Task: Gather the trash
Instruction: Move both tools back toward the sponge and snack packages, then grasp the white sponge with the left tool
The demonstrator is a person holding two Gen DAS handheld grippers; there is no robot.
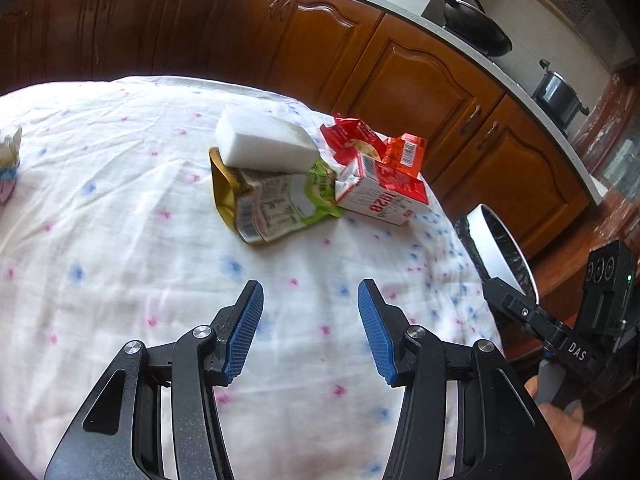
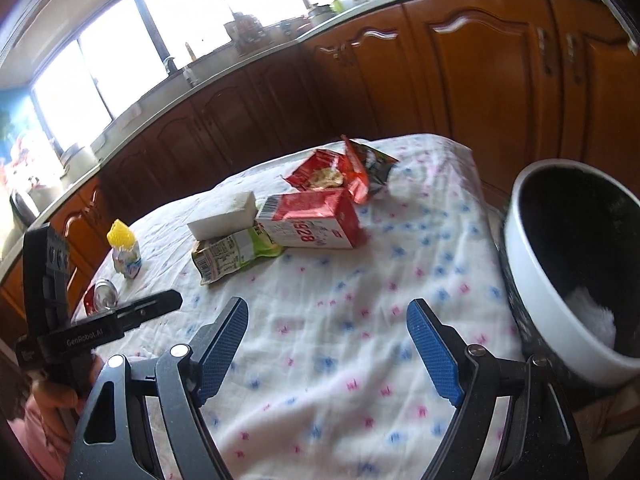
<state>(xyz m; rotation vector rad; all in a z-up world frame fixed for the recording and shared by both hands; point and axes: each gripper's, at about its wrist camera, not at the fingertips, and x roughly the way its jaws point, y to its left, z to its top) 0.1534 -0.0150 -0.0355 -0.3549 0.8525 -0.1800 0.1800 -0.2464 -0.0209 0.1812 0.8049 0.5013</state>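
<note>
A pile of trash lies on the cloth-covered table [image 1: 120,240]: a white foam block [image 1: 264,144] on a green and gold pouch [image 1: 272,204], a red and white carton [image 1: 380,192] and red snack wrappers [image 1: 360,136]. My left gripper [image 1: 310,320] is open and empty, short of the pile. My right gripper [image 2: 328,344] is open and empty over the cloth [image 2: 340,300]. In the right wrist view I see the foam block [image 2: 224,216], pouch [image 2: 228,254], carton [image 2: 312,220] and wrappers [image 2: 340,168]. A white bin with a black liner [image 2: 568,264] stands at the table's right edge, something white inside.
A small bottle with a yellow cap [image 2: 125,252] and a crushed can [image 2: 102,294] sit at the table's left side. Brown kitchen cabinets [image 1: 400,80] run behind the table. A wok [image 1: 476,28] and a pot [image 1: 558,94] stand on the counter. The bin also shows beside the table in the left wrist view [image 1: 500,248].
</note>
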